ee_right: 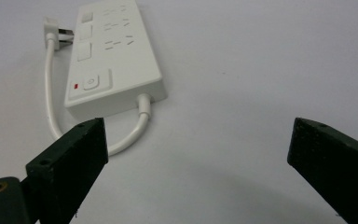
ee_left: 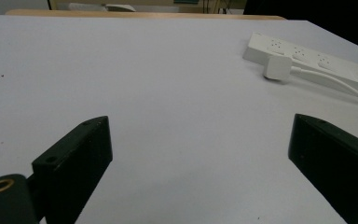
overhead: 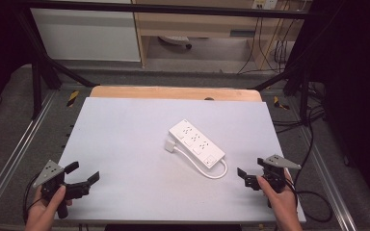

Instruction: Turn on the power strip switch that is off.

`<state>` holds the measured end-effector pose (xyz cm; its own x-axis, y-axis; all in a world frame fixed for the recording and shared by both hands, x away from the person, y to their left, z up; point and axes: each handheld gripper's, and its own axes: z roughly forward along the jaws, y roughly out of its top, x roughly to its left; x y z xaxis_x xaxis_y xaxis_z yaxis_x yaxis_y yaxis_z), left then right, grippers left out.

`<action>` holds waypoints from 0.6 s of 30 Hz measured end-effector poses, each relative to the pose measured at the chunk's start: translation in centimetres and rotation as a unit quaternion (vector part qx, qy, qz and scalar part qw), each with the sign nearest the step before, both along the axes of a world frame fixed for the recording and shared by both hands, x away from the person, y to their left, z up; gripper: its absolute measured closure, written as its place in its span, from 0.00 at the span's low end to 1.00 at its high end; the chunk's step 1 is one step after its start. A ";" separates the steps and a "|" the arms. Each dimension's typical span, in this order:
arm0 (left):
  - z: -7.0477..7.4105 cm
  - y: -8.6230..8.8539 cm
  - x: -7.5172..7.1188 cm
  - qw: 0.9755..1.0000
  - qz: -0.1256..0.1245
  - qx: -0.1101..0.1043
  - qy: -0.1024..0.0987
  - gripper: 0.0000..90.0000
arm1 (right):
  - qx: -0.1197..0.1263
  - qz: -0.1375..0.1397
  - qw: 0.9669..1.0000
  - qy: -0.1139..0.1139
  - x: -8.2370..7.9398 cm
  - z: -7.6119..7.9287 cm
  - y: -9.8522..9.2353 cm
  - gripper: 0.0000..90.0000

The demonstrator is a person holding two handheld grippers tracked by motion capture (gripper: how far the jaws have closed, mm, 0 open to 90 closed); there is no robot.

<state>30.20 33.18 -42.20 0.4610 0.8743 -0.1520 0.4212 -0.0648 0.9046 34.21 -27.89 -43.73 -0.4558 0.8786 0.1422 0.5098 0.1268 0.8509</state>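
A white power strip [overhead: 196,143] lies aslant in the middle of the white table top [overhead: 125,134]. Its short cable [overhead: 218,172] loops round to a white plug [overhead: 170,145] resting beside the strip's far end. The left gripper view has the strip [ee_left: 307,58] and plug [ee_left: 277,68] at the upper right. In the right gripper view the strip [ee_right: 113,51], with its switch end nearest, sits just beyond the jaws. My left gripper [overhead: 83,173] is open at the near left corner. At the near right, my right gripper [overhead: 250,172] is open too, close to the cable loop. Both hold nothing.
A wooden strip [overhead: 173,92] edges the table's far side. Black frame posts [overhead: 37,82] and metal rails [overhead: 9,159] run along both sides. Loose cables [overhead: 313,144] hang off the right edge. Cabinets stand on the floor beyond.
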 end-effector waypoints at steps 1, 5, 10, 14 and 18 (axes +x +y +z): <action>0.0 0.0 0.0 1.000 0.000 0.000 0.001 0.07 | 0.000 0.000 1.000 0.000 0.0 0.0 0.0 0.06; 0.0 0.0 0.0 1.000 0.002 0.001 0.002 0.07 | 0.000 0.009 1.000 -0.006 -0.1 0.3 0.2 0.06; -0.1 -0.1 0.0 1.000 0.003 0.001 0.003 0.07 | 0.003 0.009 1.000 -0.015 -0.1 1.1 0.3 0.06; -0.1 -0.1 0.0 1.000 0.003 0.001 0.004 0.07 | 0.007 0.014 1.000 -0.023 -0.1 1.8 0.4 0.06; -0.1 -0.1 0.0 1.000 0.002 0.003 0.005 0.07 | 0.003 0.019 0.999 -0.027 0.2 2.4 0.5 0.07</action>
<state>30.16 33.10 -42.34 0.4554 0.8772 -0.1519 0.4303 -0.0675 0.9002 34.44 -27.35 -41.36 -0.4954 0.8601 0.1215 0.4587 0.1403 0.8774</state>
